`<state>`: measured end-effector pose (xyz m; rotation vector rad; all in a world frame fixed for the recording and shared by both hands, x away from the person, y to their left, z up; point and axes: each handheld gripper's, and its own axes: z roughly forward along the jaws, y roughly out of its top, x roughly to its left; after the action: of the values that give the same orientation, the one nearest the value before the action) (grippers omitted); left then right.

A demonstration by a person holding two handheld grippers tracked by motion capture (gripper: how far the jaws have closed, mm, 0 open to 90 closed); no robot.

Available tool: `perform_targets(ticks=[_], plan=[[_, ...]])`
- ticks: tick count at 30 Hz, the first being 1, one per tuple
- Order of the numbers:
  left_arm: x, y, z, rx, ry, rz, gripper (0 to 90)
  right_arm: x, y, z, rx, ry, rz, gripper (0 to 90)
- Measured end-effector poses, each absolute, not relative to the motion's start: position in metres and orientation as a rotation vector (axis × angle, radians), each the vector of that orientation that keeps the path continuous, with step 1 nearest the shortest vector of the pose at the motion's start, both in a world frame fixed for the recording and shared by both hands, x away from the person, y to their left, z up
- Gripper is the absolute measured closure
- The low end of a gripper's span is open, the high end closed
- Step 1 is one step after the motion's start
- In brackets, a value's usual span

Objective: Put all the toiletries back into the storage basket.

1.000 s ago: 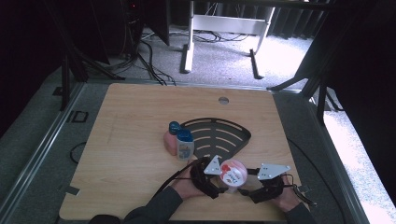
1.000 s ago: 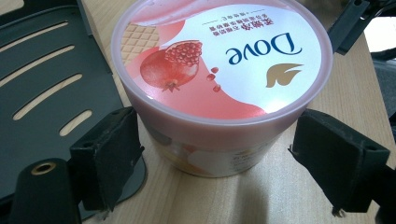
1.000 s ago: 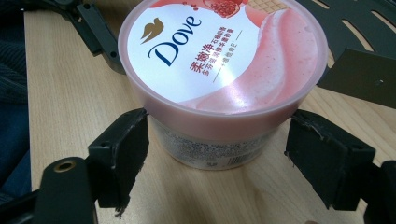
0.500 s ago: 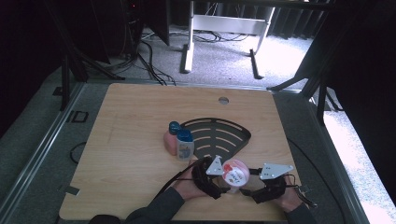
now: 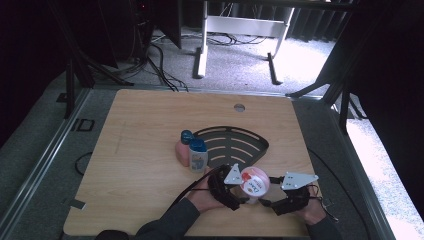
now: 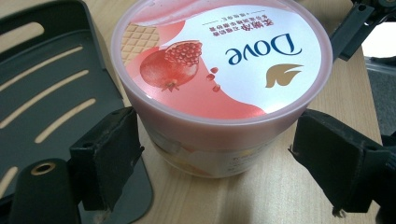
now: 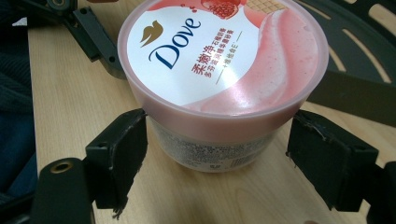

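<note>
Presently your left gripper point(image 6: 217, 161) and right gripper point(image 7: 217, 156) both flank the Dove tub point(image 5: 254, 183) on the table point(image 5: 140, 150), jaws spread, neither clamping it.

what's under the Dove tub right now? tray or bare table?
Bare table: the Dove tub stands on the wooden tabletop, just beside the dark slotted tray, not on it. Wood shows around its base in both gripper views. The patch directly under its base is covered.

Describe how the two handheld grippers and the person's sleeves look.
Each gripper, left gripper and right gripper, has a black body topped by a grey three-cornered plate. Their jaws end in blocky black pads with worn edges. A black cable trails from the left one. The sleeves are dark.
</note>
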<state>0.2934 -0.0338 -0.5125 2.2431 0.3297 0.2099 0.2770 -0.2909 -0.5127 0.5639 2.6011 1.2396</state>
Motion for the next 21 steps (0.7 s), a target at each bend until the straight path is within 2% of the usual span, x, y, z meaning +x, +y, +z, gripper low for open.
perform_targets(ticks=[21], plan=[[0.308, -0.035, -0.503, 2.251, 0.376, 0.222, 14.9, 0.293, -0.287, -0.502, 0.562, 2.589, 1.218, 18.5]])
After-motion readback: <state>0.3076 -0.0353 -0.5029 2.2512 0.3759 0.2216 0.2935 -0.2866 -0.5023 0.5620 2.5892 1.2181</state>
